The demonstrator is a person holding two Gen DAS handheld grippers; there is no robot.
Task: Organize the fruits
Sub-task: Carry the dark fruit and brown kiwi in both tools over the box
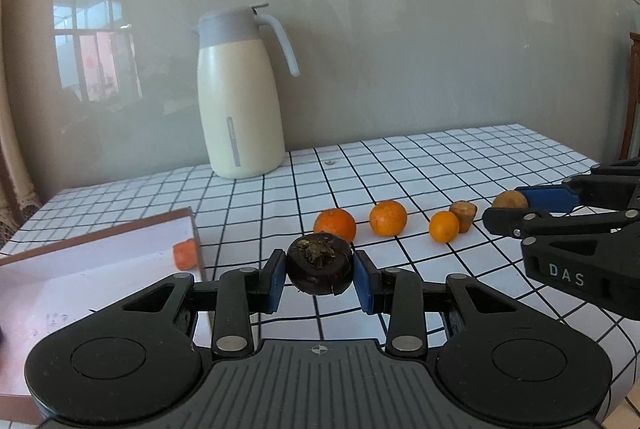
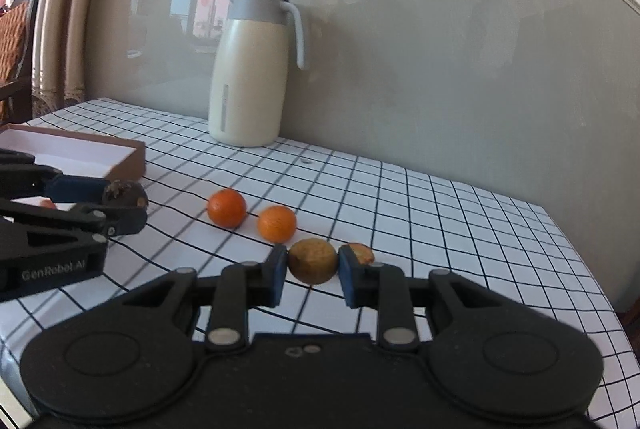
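On our checked tablecloth (image 1: 400, 165), beside the box (image 1: 80, 269), our left gripper (image 1: 320, 275) clamps a dark fruit (image 1: 320, 269); rightward past three oranges (image 1: 388, 217), our right gripper (image 2: 313, 271) grips a brownish fruit (image 2: 313, 261).

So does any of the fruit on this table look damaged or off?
Yes. The fruit in the left gripper is blackened, with dried bits on top. A brownish piece beside the small orange looks cut or bitten.

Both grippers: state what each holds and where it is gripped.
Left gripper: dark fruit, gripped at its sides. Right gripper: jaws flank the brownish fruit; contact unclear.
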